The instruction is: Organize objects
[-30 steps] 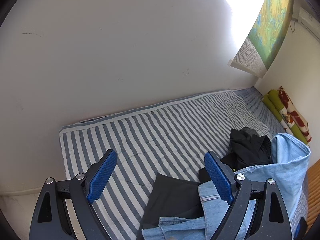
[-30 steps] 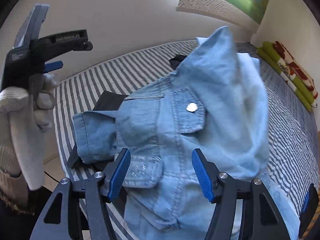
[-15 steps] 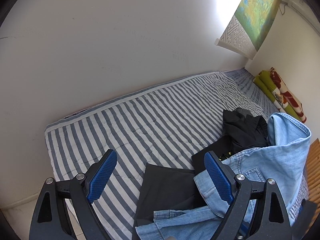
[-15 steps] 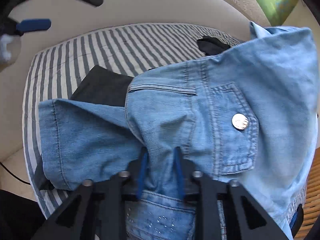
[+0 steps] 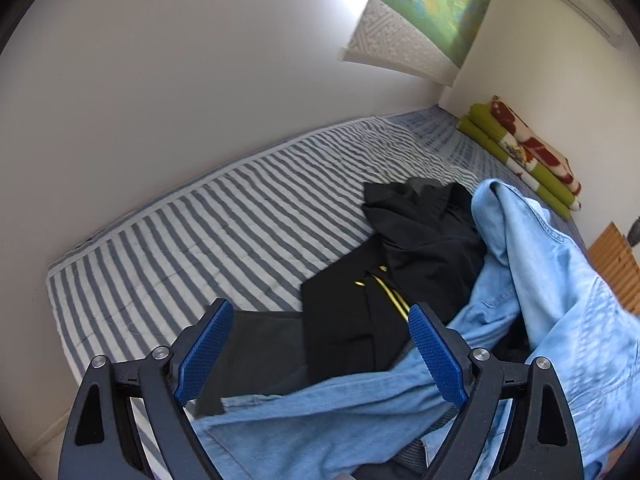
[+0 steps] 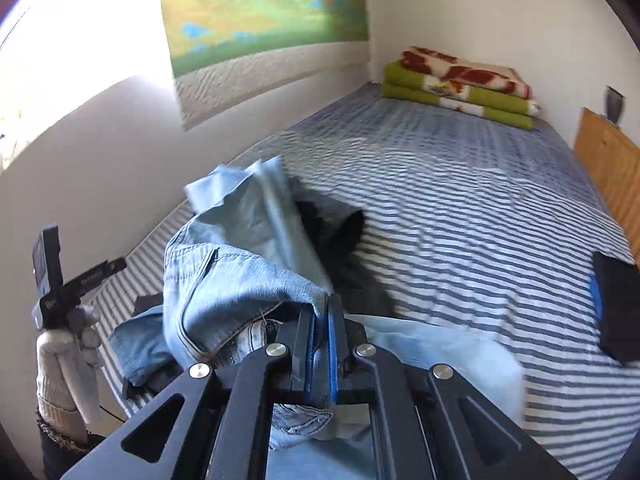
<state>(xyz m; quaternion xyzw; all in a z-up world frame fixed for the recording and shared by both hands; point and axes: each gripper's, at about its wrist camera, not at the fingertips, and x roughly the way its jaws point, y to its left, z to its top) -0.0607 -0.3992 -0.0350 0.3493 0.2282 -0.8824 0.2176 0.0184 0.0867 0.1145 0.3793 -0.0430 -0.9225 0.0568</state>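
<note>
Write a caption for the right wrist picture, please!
Right gripper, jaws shut on light blue denim garment, lifts it above the blue-and-white striped bed.

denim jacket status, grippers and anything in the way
Right gripper shut on denim jacket, lifting it. Left gripper open, empty. Black clothes lie under the jacket on the striped bed.

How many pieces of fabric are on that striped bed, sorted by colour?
Light blue denim garment, pinched in the right claw: 1
Black garments: 2, a crumpled black one and a flat black one with yellow stripes
Dark grey folded cloth: 1
Folded green, red and white blanket: 1
Total: 5
</note>
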